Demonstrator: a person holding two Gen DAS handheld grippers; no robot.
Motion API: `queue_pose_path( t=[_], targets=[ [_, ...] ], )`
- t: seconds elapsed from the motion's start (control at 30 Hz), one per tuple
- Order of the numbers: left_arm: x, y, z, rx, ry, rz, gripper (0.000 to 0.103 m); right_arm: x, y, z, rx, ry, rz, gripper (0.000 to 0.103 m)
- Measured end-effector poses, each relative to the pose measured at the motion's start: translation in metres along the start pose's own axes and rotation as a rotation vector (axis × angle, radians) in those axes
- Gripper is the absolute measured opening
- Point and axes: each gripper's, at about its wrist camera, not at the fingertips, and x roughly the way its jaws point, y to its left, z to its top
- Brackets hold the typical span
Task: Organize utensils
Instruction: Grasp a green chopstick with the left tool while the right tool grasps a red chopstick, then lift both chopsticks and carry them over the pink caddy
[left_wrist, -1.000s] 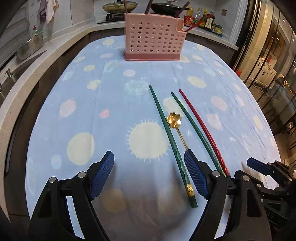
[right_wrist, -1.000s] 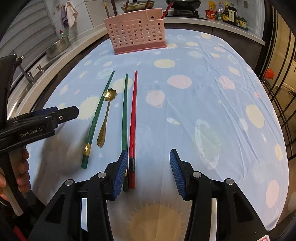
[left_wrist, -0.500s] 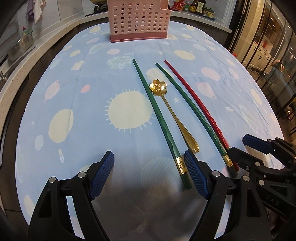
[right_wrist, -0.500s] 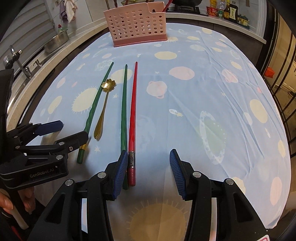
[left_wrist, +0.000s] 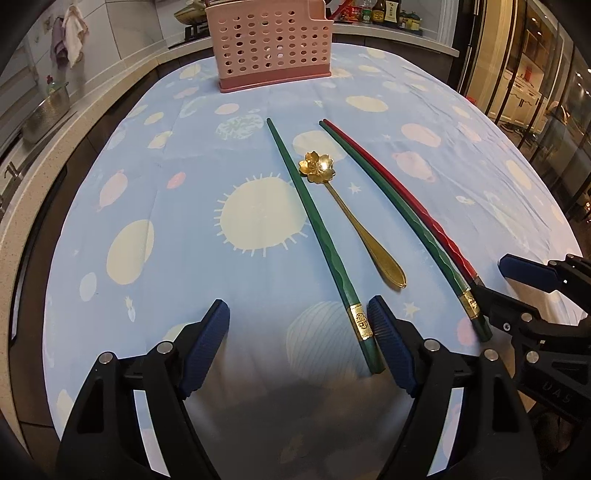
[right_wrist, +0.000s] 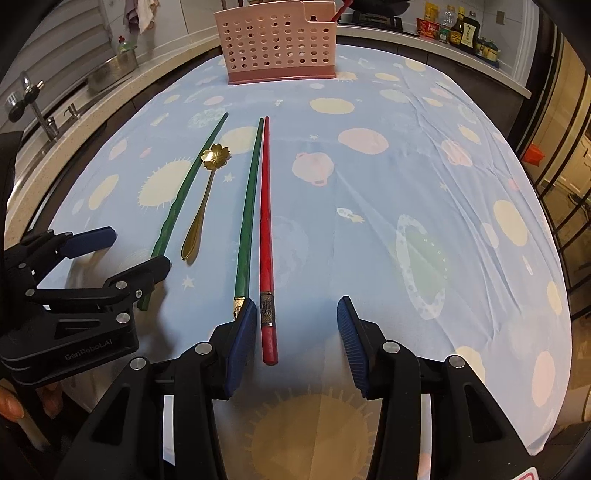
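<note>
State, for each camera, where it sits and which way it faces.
Left wrist: on the left gripper, facing the pink perforated plastic holder; open jaws and the right gripper show.
Right wrist: on the right gripper, same heading; open jaws and left gripper show.
Shared: holder, gold flower-shaped metal spoon, chopsticks.

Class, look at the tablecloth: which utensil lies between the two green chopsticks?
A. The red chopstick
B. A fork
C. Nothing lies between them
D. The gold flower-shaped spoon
D: the gold flower-shaped spoon lies in the gap between the left green chopstick and the right green chopstick, while the red chopstick lies beyond the right one.
</note>
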Motion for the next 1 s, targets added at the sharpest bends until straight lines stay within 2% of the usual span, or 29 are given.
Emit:
queue_pose_path(
  t=[0.2,0.37,0.47,0.73,1.0],
  targets=[
    [-0.007,0.008,-0.006,-0.007,-0.011,-0.002,0.053,-0.001,-0.003,-0.003,-0.004,-0.005,-0.002,0.031],
    [-0.012,0.017,-0.011,-0.021,-0.003,-0.031,0.022,-0.002,0.001,-0.004,-0.026,-0.004,0.007,0.012],
    [-0.014,0.021,-0.012,-0.037,0.006,-0.048,0.007,-0.003,0.005,-0.004,-0.043,-0.003,0.007,0.008],
    [-0.020,0.027,-0.010,-0.061,0.014,-0.067,0.007,-0.009,0.003,-0.004,-0.032,-0.012,0.021,0.007],
    [-0.044,0.037,0.012,-0.100,-0.046,-0.070,0.007,-0.038,-0.007,0.013,0.022,-0.085,0.067,0.007]
  ],
)
